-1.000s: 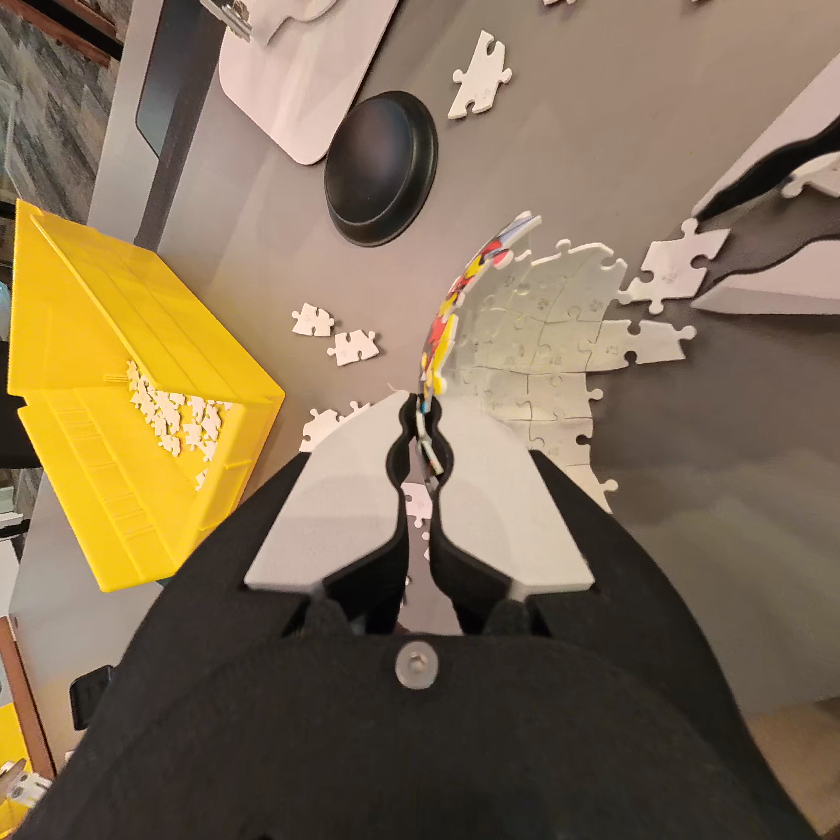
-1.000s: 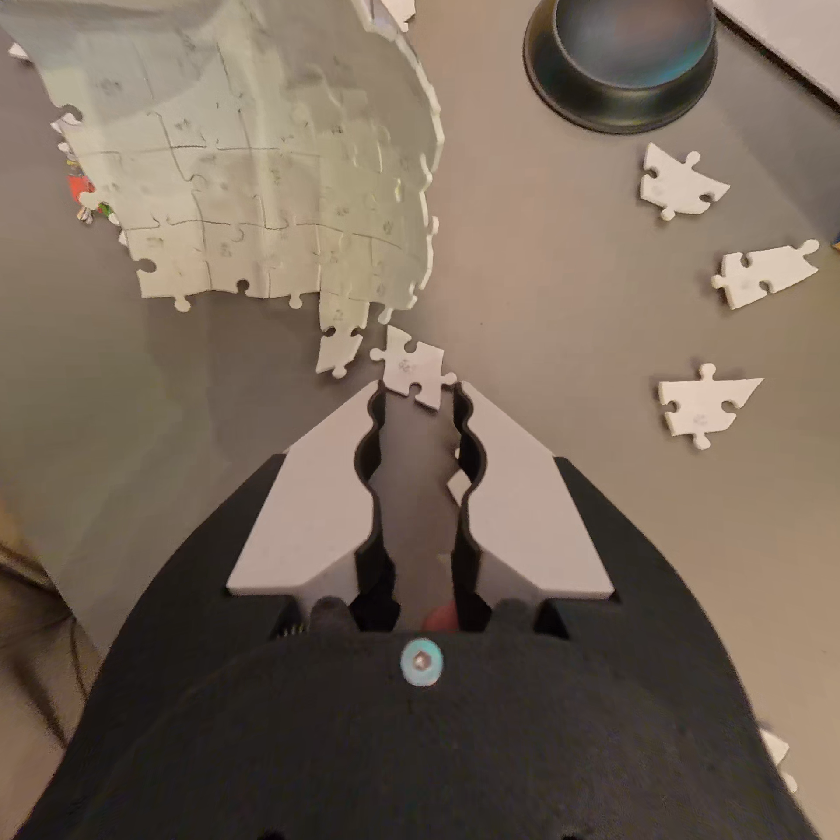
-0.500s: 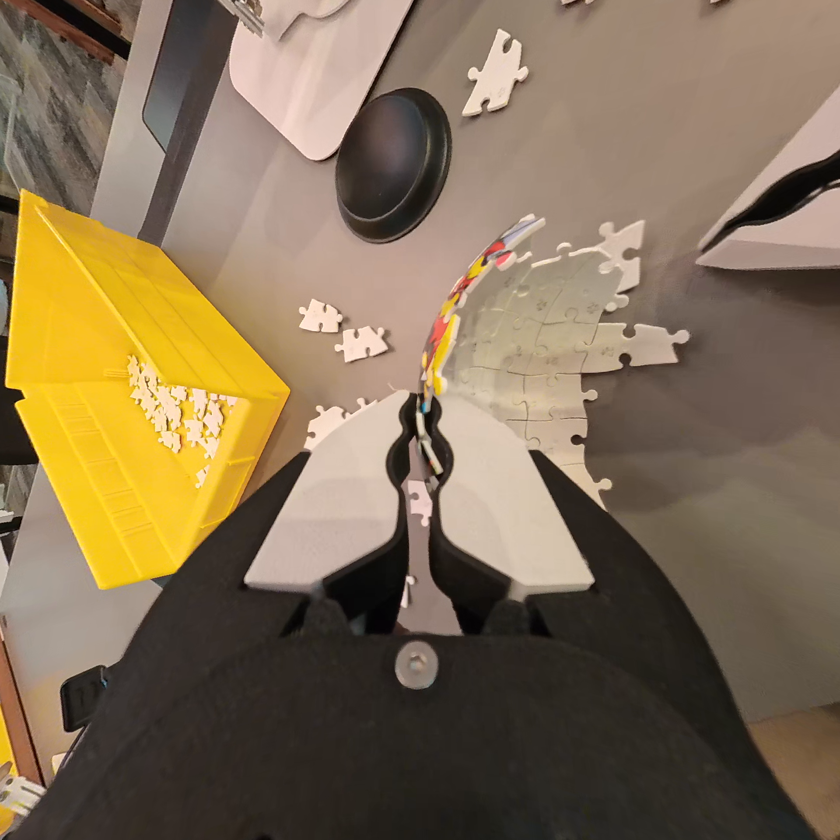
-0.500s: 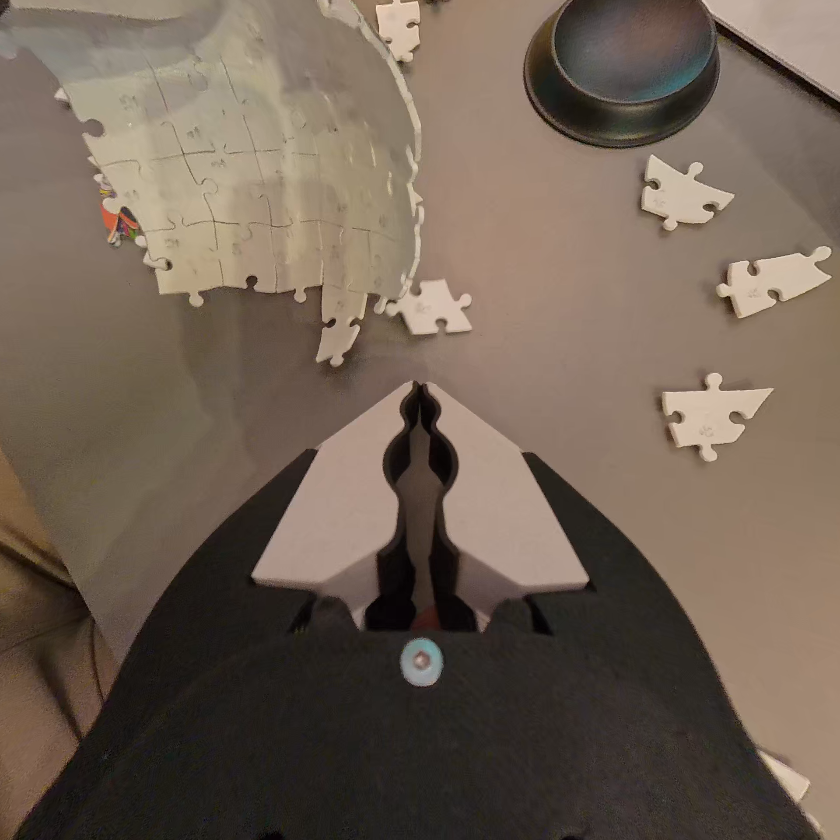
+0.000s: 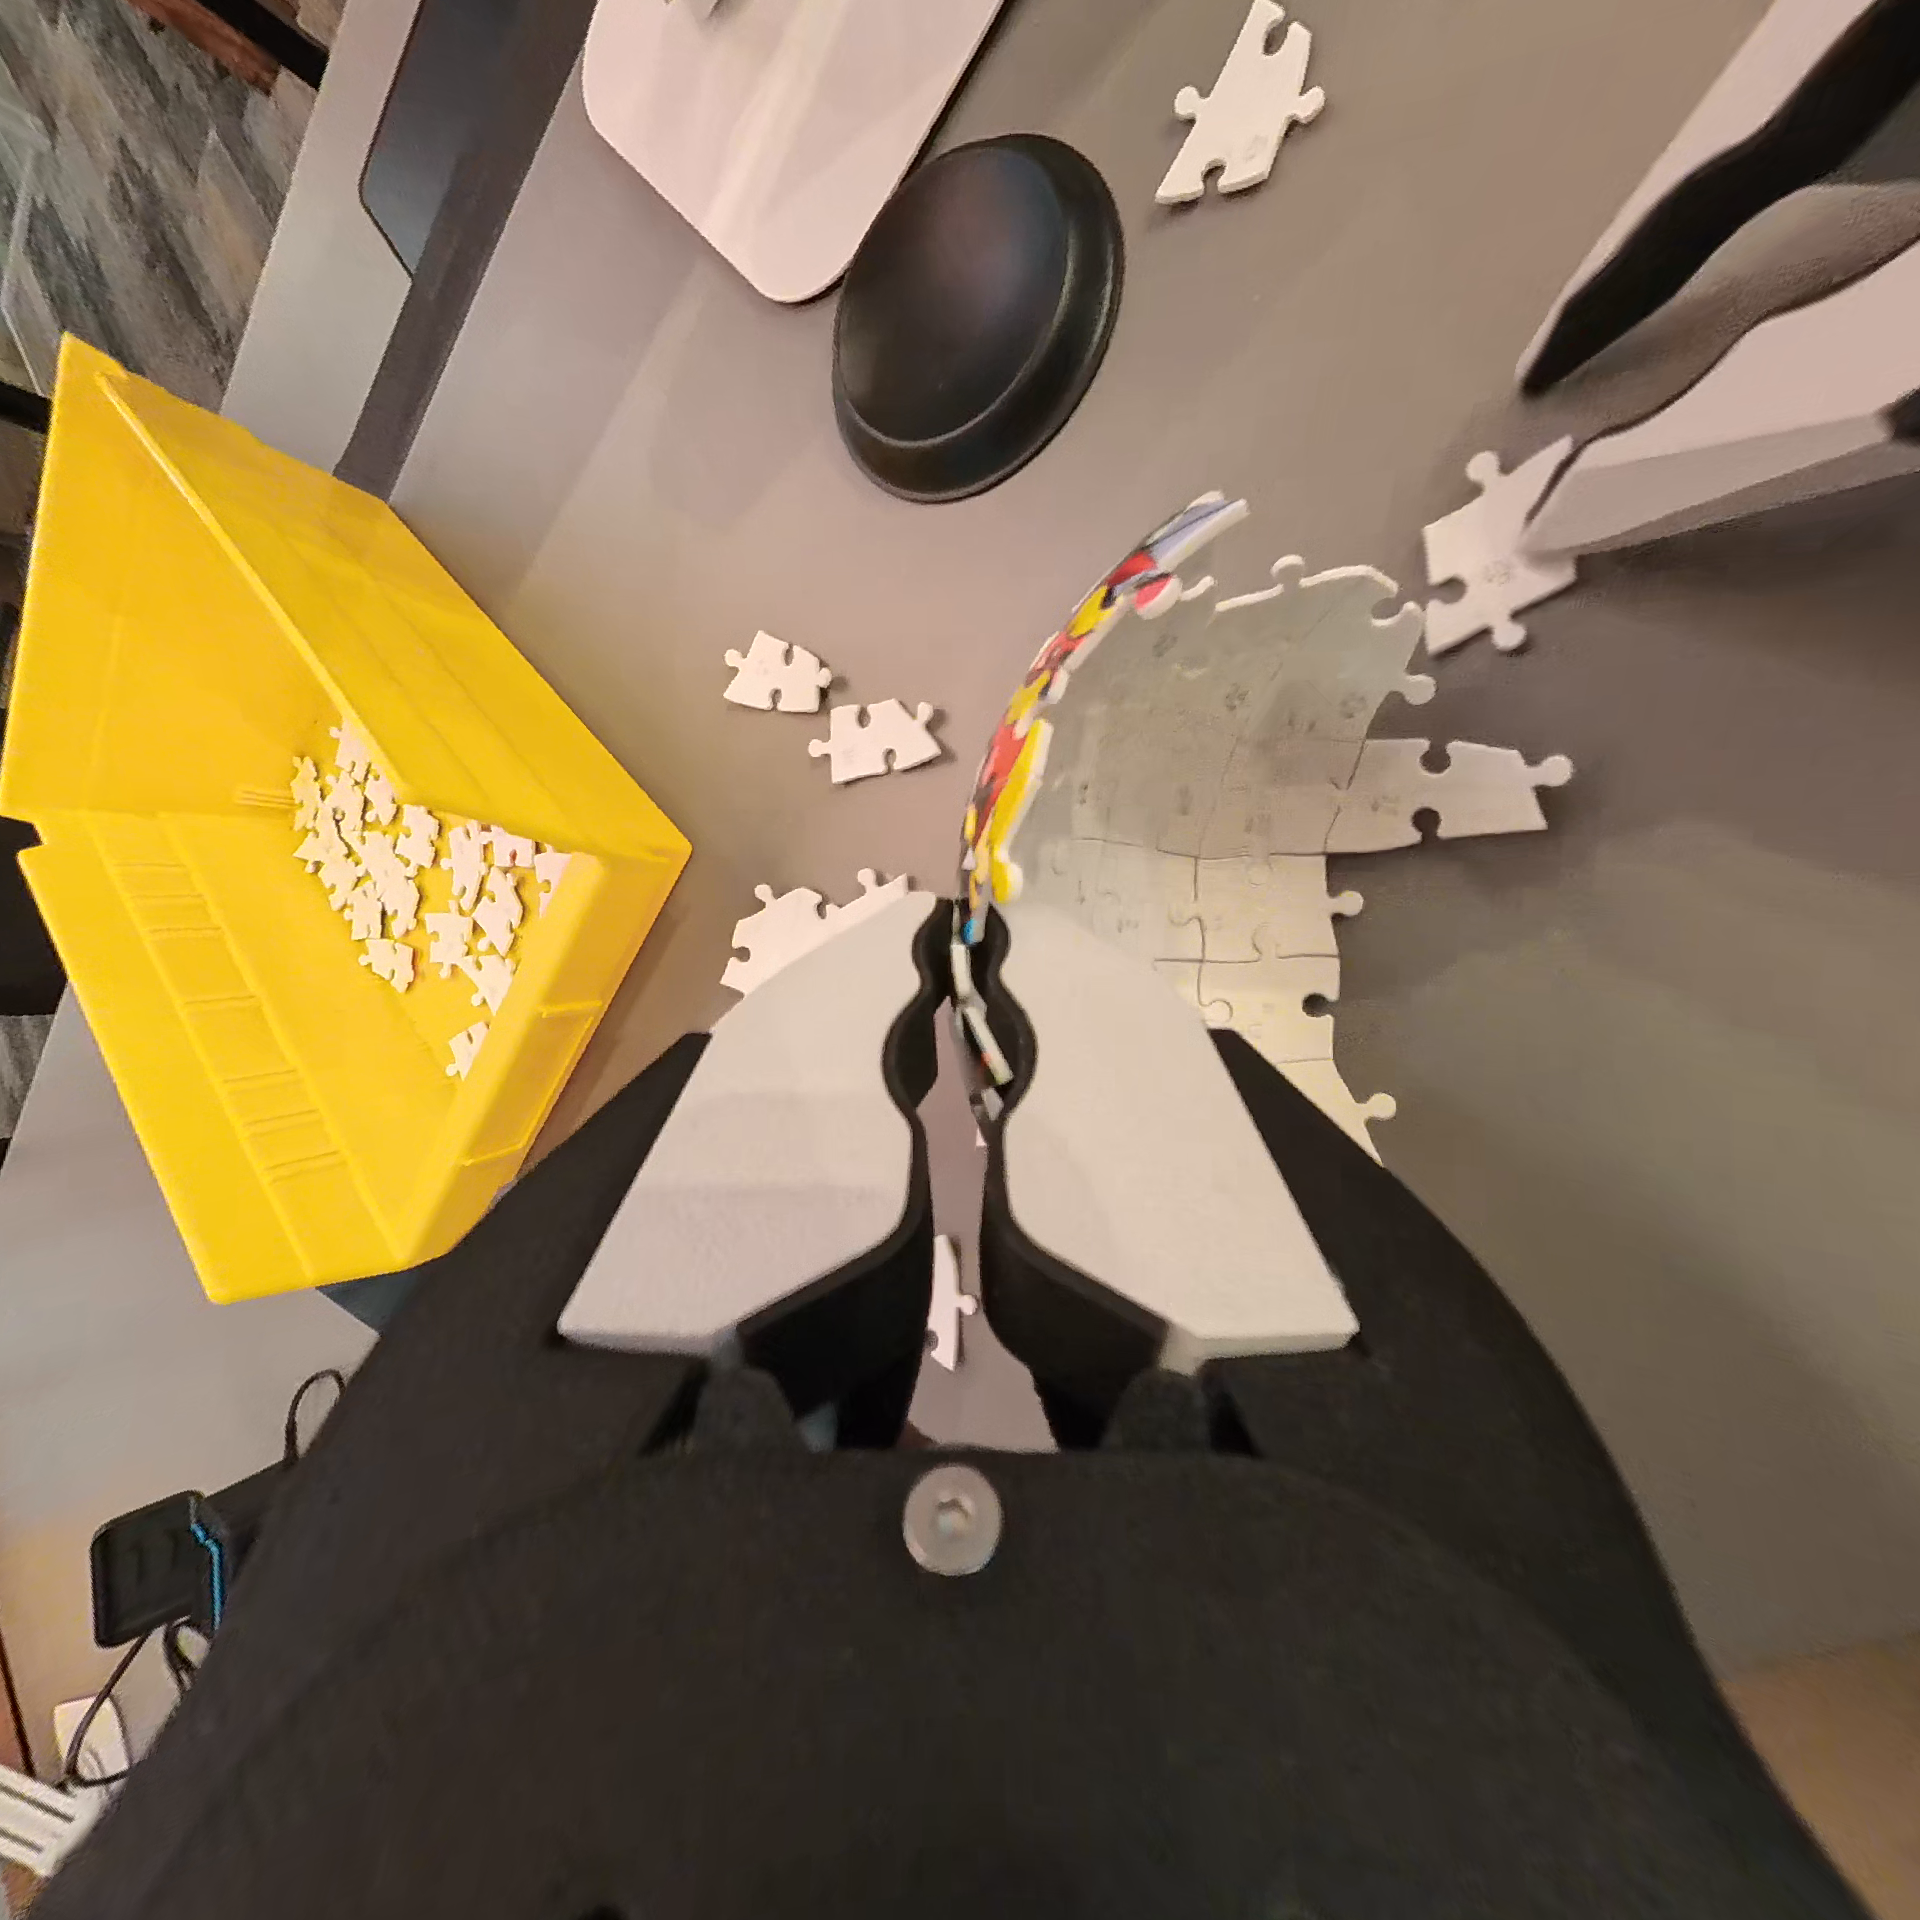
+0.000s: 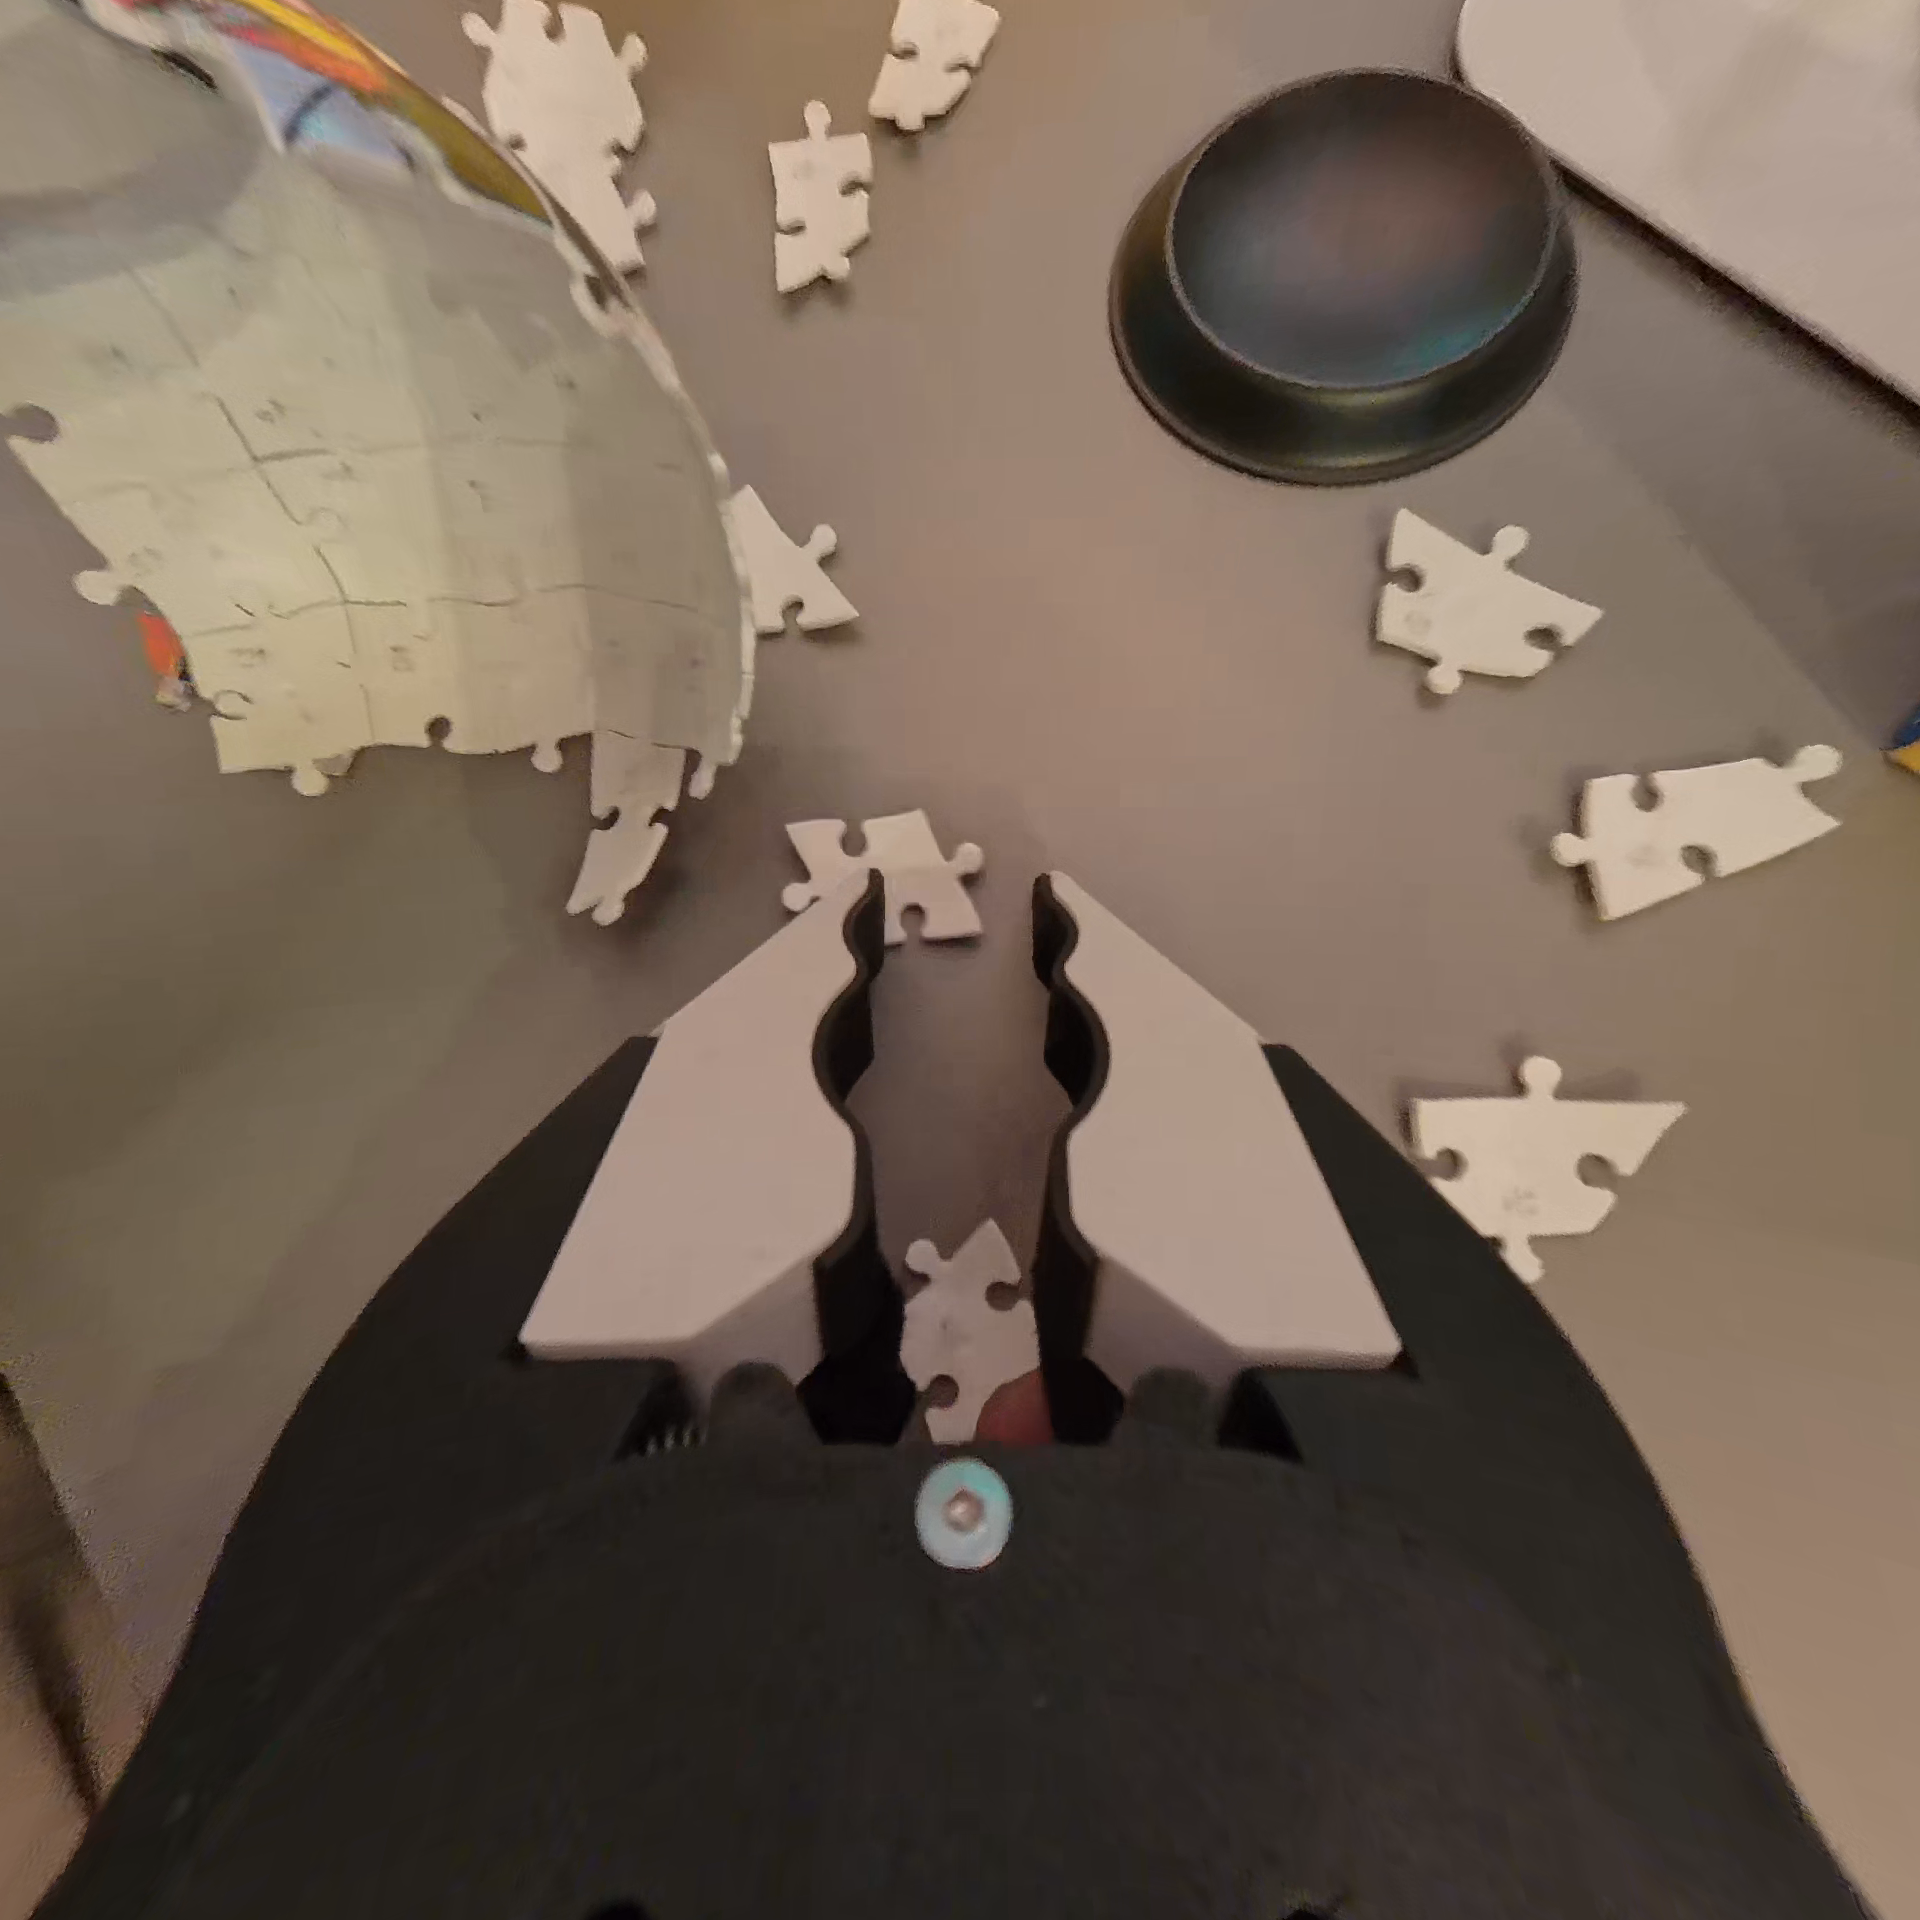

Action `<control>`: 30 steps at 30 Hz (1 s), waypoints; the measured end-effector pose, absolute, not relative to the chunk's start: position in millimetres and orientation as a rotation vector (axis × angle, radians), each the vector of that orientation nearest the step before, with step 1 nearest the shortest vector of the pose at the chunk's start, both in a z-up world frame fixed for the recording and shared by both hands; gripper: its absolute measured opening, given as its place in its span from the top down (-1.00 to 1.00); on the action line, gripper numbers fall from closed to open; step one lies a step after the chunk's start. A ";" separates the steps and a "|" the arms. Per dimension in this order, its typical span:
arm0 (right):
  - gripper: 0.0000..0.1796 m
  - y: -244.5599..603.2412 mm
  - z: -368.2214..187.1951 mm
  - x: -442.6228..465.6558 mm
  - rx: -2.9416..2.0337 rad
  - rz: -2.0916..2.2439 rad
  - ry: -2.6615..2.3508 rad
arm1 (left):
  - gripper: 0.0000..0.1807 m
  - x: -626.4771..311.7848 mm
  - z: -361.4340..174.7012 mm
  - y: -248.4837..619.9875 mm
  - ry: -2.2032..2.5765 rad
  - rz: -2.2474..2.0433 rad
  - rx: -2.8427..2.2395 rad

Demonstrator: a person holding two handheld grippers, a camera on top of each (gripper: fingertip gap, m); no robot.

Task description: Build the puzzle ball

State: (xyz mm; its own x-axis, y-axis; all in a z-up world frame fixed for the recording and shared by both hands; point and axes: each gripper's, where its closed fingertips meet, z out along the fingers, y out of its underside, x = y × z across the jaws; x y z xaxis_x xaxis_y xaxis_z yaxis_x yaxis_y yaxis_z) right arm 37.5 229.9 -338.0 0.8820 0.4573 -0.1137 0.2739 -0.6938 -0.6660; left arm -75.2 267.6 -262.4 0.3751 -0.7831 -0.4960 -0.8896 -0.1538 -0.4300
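Note:
My left gripper (image 5: 961, 925) is shut on the near rim of the partly built puzzle ball (image 5: 1195, 790), a curved shell, white inside and colourful outside, held on edge above the grey table. In the right wrist view the shell (image 6: 364, 520) fills the upper left. My right gripper (image 6: 956, 894) is open, its tips on either side of a loose white piece (image 6: 925, 883) lying on the table just right of the shell's lower edge. The left finger covers part of that piece. The right gripper (image 5: 1714, 312) also shows at the upper right of the left wrist view, over that piece (image 5: 1496, 566).
A black round stand (image 6: 1340, 281) sits beyond the right gripper. Loose white pieces (image 6: 1475, 613) lie to its right and more (image 6: 821, 197) behind the shell. A yellow bin (image 5: 260, 831) with several pieces stands at the left. A white pad (image 5: 779, 125) lies at the back. Left tips to right tips: about 15 cm.
My right gripper, shut half a second ago, has opened and moved forward to the loose piece. My left gripper keeps its hold on the shell, which has shifted a little.

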 end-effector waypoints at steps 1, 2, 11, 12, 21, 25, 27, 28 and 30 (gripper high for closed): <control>0.73 231.3 -338.2 34.5 -2.371 0.382 -0.517 | 0.97 -76.1 -262.4 268.0 1.438 0.203 -1.965; 0.82 231.2 -338.5 32.0 -2.374 0.400 -0.516 | 0.97 -77.0 -262.5 268.2 1.435 0.201 -1.967; 1.00 228.9 -339.4 29.3 -2.358 0.418 -0.505 | 0.97 -80.0 -267.7 272.1 1.419 0.174 -1.984; 1.00 228.4 -339.0 29.2 -2.356 0.417 -0.506 | 0.97 -80.0 -267.5 272.4 1.417 0.170 -1.984; 0.87 222.8 -323.6 30.5 -2.327 0.414 -0.497 | 0.97 -85.3 -267.1 273.5 1.366 0.116 -1.992; 0.68 221.4 -330.0 32.5 -2.377 0.478 -0.430 | 0.97 -89.7 -266.7 273.4 1.340 0.096 -1.998; 0.65 219.7 -334.3 31.6 -2.394 0.467 -0.443 | 0.97 -91.0 -267.6 272.8 1.334 0.089 -2.001; 0.65 220.2 -334.9 30.7 -2.391 0.468 -0.439 | 0.97 -91.3 -267.8 272.6 1.333 0.087 -2.001; 0.68 222.0 -336.3 30.4 -2.393 0.440 -0.443 | 0.97 -91.1 -268.3 272.4 1.332 0.082 -1.999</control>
State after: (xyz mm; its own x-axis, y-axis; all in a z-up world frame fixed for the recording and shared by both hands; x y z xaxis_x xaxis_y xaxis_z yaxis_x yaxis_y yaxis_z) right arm 30.4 222.0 -336.3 0.8863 0.4195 -0.1961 0.1992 -0.7276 -0.6564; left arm -91.1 272.4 -268.3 0.4638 -0.7789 -0.4220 -0.8248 -0.2058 -0.5266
